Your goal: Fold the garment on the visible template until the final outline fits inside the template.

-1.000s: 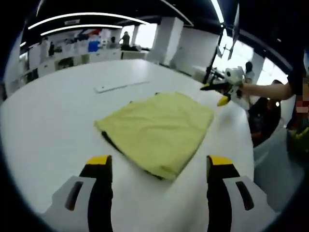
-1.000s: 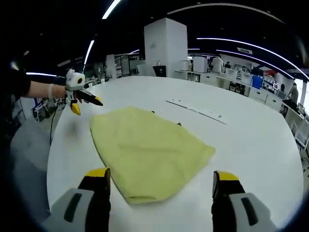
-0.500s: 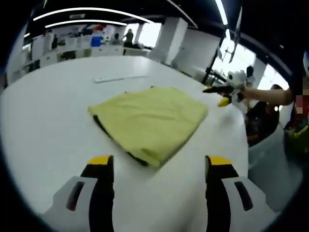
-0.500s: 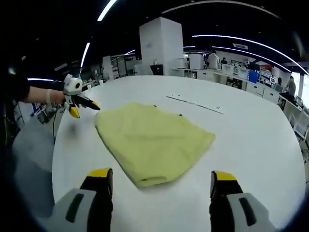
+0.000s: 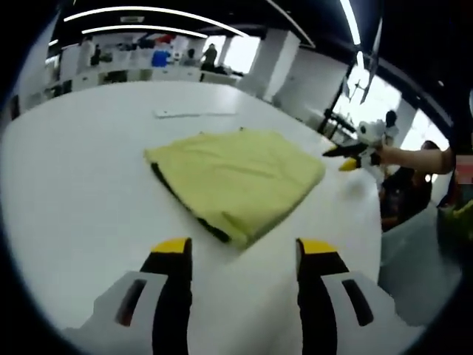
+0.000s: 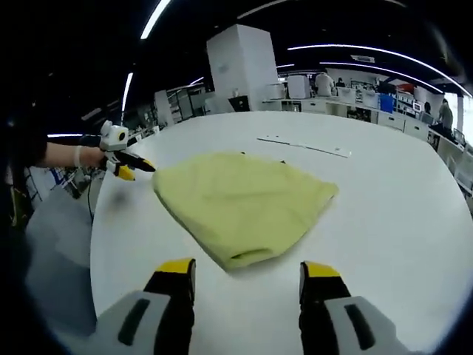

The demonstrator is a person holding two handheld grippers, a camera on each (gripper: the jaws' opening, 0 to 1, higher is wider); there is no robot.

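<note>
At the centre of both views lies the folded yellow cloth garment [image 5: 236,174], flat on the round white table [image 5: 74,192], a little above my jaws in each picture. My left hand-held gripper [image 5: 238,250] hangs over bare table at the bottom of the left gripper view, its yellow-tipped jaws spread and holding nothing; my right hand-held gripper [image 6: 245,272] is likewise spread and empty at the bottom of the right gripper view, just short of the cloth's nearest rounded corner. In the left gripper view the right one shows again at the right edge [image 5: 347,155], beside the garment's far corner, and in the right gripper view the left one sits at the left edge [image 6: 133,168], close to the cloth; their jaws there are too small to judge. Dark marks peek from under the garment's edges [image 5: 196,214], which I take for the template, mostly covered. I judge the fabric soft, limp and light: it will sag and drape if lifted from one point, and the layers may slide over one another on the smooth tabletop. I would pinch at a corner or along a folded edge, catching all layers together, and lift low. A long pale strip [image 5: 185,113] lies on the table in the upper part of the frame, well apart from the cloth.
</note>
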